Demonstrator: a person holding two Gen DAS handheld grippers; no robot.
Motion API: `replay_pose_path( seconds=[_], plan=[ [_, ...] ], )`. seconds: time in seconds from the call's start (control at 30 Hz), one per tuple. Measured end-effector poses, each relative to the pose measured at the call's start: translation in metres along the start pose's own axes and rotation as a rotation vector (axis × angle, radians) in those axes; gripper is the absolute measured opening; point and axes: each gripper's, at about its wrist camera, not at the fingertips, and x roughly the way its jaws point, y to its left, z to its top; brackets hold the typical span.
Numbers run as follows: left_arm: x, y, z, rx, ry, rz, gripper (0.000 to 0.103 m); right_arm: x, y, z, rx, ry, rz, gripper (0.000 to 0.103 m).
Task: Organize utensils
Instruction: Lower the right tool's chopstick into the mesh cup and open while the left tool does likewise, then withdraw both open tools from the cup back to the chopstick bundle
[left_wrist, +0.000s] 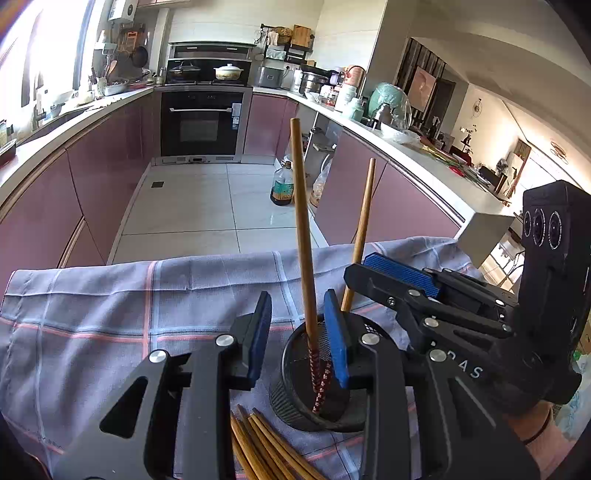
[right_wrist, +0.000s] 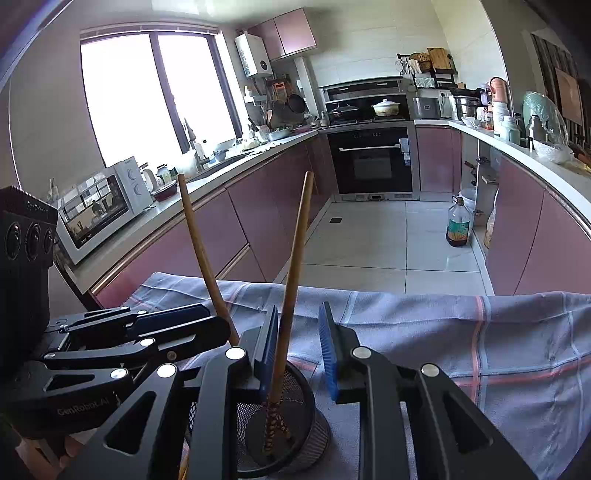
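A black mesh cup (left_wrist: 317, 391) stands on a plaid cloth (left_wrist: 110, 317). Two wooden chopsticks with patterned tips stand in it, one near upright (left_wrist: 302, 229) and one leaning right (left_wrist: 364, 225). My left gripper (left_wrist: 299, 339) is open, its jaws either side of the upright chopstick above the cup. Several loose chopsticks (left_wrist: 266, 446) lie on the cloth below it. In the right wrist view the cup (right_wrist: 284, 424) holds the same chopsticks (right_wrist: 291, 280). My right gripper (right_wrist: 297, 350) is open above the cup, one chopstick between its jaws. Each gripper shows in the other's view.
The cloth (right_wrist: 480, 350) covers a table facing a kitchen with pink cabinets and an oven (left_wrist: 201, 122). An oil bottle (left_wrist: 282, 186) stands on the tiled floor. A microwave (right_wrist: 107, 206) sits on the left counter. The right counter holds several pots and jars.
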Motion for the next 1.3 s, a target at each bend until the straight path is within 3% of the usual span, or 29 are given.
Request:
replay_pose_path(
  seconds=[0.23,0.33,0.53,0.7,0.97,1.3],
  plan=[
    [-0.017,0.011,-0.013,0.001,-0.042,0.051,0.040,-0.014,0.002,0.000,-0.008,-0.029,-0.003,0.024],
    [-0.033,0.014,-0.022,0.015,-0.069,0.091,0.048,-0.032,0.009,-0.004,-0.030,-0.051,0.036,0.026],
    [-0.056,0.028,-0.054,0.027,-0.063,0.140,0.051,-0.070,0.035,-0.023,-0.150,-0.056,0.117,0.027],
    [-0.055,0.044,-0.093,0.019,0.012,0.175,0.052,-0.068,0.047,-0.054,-0.201,0.060,0.176,0.028],
    [-0.035,0.053,-0.154,0.009,0.150,0.153,0.052,-0.022,0.050,-0.112,-0.198,0.287,0.141,0.026],
    [-0.020,0.036,-0.169,0.016,0.185,0.115,0.052,-0.012,0.053,-0.130,-0.160,0.332,0.136,0.023]
  ],
)
